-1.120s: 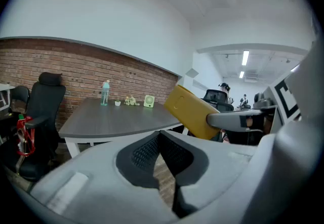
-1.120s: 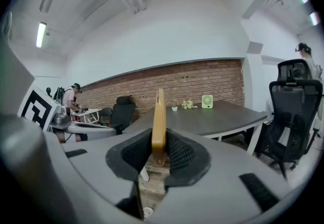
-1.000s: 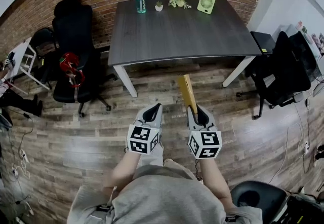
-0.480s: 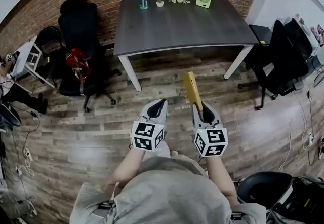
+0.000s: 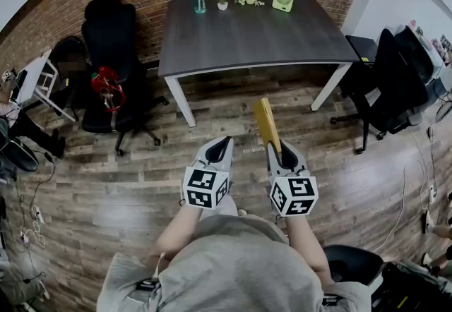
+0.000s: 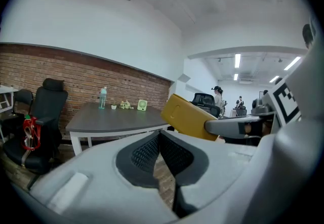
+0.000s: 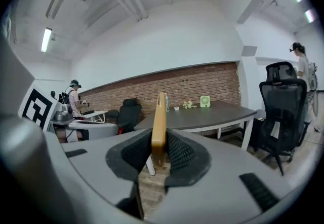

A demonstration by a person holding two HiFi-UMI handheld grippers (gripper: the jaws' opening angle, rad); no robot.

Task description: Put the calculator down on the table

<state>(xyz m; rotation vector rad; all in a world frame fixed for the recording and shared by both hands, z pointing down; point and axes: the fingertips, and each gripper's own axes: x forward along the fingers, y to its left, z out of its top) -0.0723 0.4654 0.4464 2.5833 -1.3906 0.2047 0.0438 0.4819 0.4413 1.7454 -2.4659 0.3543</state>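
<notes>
The right gripper (image 5: 277, 151) is gripping the yellow calculator (image 5: 267, 122), the table (image 5: 254, 39) lying at its twelve o'clock, while the left gripper (image 5: 219, 149) at nine o'clock is hanging closed, empty.

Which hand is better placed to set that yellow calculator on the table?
Right: the right gripper already clamps the calculator edge-up, facing the table; the left gripper is shut on nothing.
</notes>
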